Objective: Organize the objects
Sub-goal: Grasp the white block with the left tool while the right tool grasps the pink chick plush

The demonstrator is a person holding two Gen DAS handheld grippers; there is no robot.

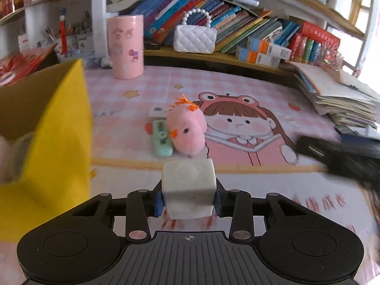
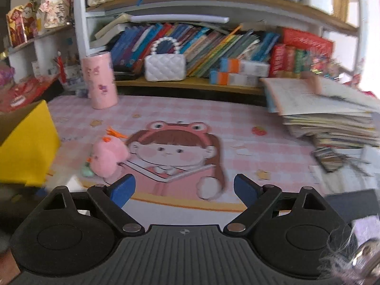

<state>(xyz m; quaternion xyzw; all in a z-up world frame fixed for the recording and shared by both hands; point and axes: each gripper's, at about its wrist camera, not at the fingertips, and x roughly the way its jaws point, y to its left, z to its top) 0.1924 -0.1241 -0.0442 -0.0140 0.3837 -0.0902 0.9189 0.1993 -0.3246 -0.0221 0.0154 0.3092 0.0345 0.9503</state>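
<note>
My left gripper (image 1: pixel 188 199) is shut on a white cube (image 1: pixel 188 187) and holds it above the pink desk mat (image 1: pixel 237 83). A pink plush chick (image 1: pixel 186 129) lies on the mat just beyond the cube, beside a mint green toy (image 1: pixel 162 140). A yellow box (image 1: pixel 54 147) with an open top stands at the left; it also shows in the right wrist view (image 2: pixel 28 147). My right gripper (image 2: pixel 184 188) is open and empty above the mat, with the plush chick (image 2: pixel 106 156) to its front left. It appears as a dark blur in the left wrist view (image 1: pixel 337 152).
A pink cylinder (image 1: pixel 125 46) stands at the back of the mat. A white quilted purse (image 1: pixel 194 39) and rows of books sit on the shelf behind. A stack of books and papers (image 2: pixel 327 114) lies at the right.
</note>
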